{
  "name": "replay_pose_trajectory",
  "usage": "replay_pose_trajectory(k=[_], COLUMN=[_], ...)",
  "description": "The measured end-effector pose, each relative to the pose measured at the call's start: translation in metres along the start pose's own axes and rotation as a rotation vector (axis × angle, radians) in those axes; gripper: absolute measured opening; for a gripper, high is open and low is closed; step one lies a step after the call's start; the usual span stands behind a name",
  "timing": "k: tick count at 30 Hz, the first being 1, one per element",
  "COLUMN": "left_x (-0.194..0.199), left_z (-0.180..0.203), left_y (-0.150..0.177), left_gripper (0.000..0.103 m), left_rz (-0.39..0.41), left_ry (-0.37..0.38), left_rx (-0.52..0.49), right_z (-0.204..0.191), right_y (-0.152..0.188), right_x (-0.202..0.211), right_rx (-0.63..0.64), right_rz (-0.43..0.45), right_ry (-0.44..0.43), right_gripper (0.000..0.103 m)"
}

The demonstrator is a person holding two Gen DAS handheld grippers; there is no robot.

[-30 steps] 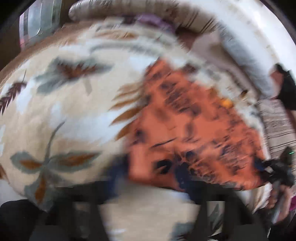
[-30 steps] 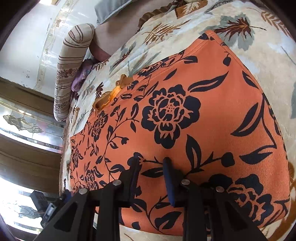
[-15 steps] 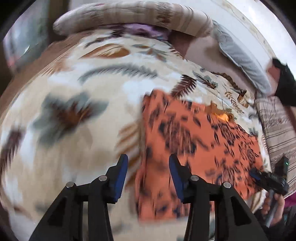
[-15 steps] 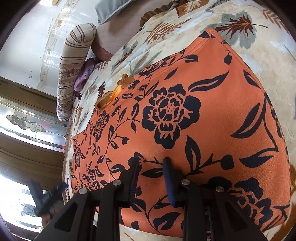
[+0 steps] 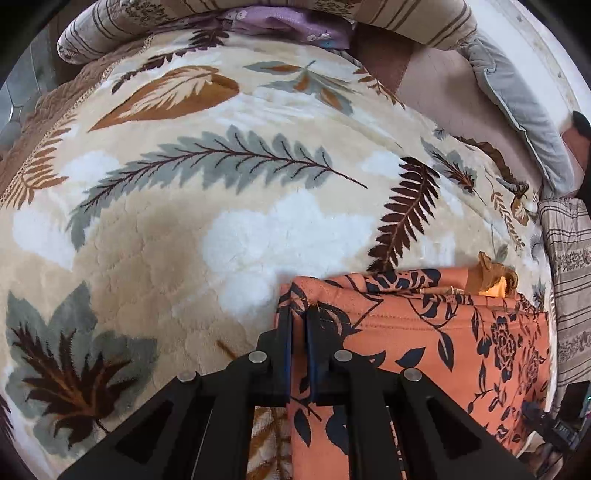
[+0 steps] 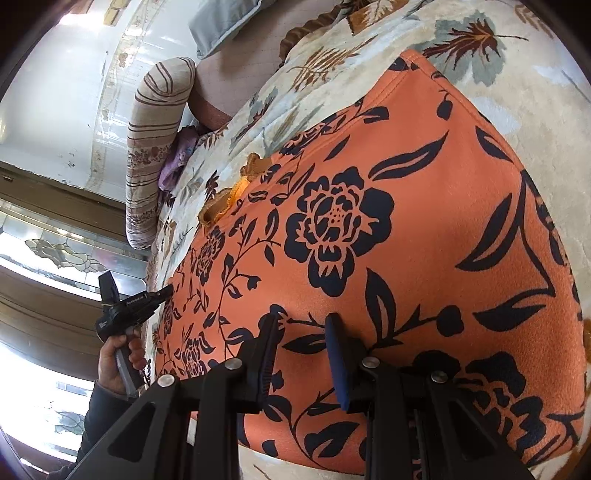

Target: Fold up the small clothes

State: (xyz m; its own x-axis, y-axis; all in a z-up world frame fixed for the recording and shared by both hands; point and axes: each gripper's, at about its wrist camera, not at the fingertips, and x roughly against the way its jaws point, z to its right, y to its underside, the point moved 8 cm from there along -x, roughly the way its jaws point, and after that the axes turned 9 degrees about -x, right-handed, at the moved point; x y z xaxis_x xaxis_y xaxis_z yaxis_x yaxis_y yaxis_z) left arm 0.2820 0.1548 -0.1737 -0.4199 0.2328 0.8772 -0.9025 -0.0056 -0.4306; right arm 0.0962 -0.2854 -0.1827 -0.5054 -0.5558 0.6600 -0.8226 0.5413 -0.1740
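Observation:
An orange garment with a dark blue flower print (image 6: 388, 221) lies flat on a leaf-patterned blanket (image 5: 229, 206). In the left wrist view the garment (image 5: 443, 343) fills the lower right. My left gripper (image 5: 299, 314) is shut on the garment's near left corner, with the hem pinched between the fingers. My right gripper (image 6: 301, 325) is open just above the garment's near edge, holding nothing. The left gripper also shows far left in the right wrist view (image 6: 162, 293), at the garment's far corner.
A striped bolster (image 5: 406, 18) and a purple cloth (image 5: 291, 26) lie at the far edge of the bed. A grey pillow (image 5: 517, 107) sits at the right. A striped bolster (image 6: 155, 147) and a white wall (image 6: 55, 92) show in the right wrist view.
My left gripper has come down to the garment's corner and shut on it. The right gripper has barely moved and stays open.

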Motion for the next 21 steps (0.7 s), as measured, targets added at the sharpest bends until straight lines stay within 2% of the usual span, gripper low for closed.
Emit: replay_pose_trajectory(k=[3,4,5,9,11,12,13,15,16,19,21], left_x=[0.001,0.002,0.002,0.003,0.008,0.014,0.017,0.036,0.044,0.068,0.077], left_z=[-0.004,-0.007,-0.008,-0.005,-0.004,-0.002,0.001,0.005,0.006,0.017,0.022], left_y=[0.003,0.004,0.005,0.004,0.005,0.004,0.003,0.006,0.006,0.018,0.027], left_gripper=[0.012,0.021,0.023,0.023,0.023,0.023,0.023,0.028,0.03,0.031,0.035], left_rz=[0.008,0.005,0.003,0.013,0.025,0.04,0.053,0.099,0.119,0.167,0.179], left_ry=[-0.002,-0.009,-0.025,-0.03,-0.046,-0.066,-0.08,-0.106,-0.109,-0.105,-0.09], left_rx=[0.035,0.056,0.056,0.044,0.038,0.023,0.01,-0.019,-0.029,-0.049,-0.054], right_z=[0.0,-0.001,-0.003,-0.023,-0.029,-0.027,-0.023,-0.009,-0.004,0.023,0.032], right_y=[0.0,-0.001,-0.001,-0.018,-0.043,-0.059,-0.071,-0.105,-0.116,-0.154,-0.172], right_x=[0.001,0.002,0.004,0.018,0.026,0.025,0.024,0.018,0.017,0.006,0.005], right_rx=[-0.004,-0.008,-0.008,0.049,0.017,-0.005,-0.022,-0.039,-0.055,-0.227,-0.27], right_rz=[-0.002,-0.011,-0.017,0.012,0.044,0.051,0.058,0.106,0.116,0.127,0.167], right_ry=[0.003,0.015,0.029,0.043,0.001,-0.016,-0.005,0.051,0.05,-0.018,-0.027], right_gripper=[0.03,0.03,0.03,0.03,0.033,0.043,0.063,0.065,0.065,0.063,0.063])
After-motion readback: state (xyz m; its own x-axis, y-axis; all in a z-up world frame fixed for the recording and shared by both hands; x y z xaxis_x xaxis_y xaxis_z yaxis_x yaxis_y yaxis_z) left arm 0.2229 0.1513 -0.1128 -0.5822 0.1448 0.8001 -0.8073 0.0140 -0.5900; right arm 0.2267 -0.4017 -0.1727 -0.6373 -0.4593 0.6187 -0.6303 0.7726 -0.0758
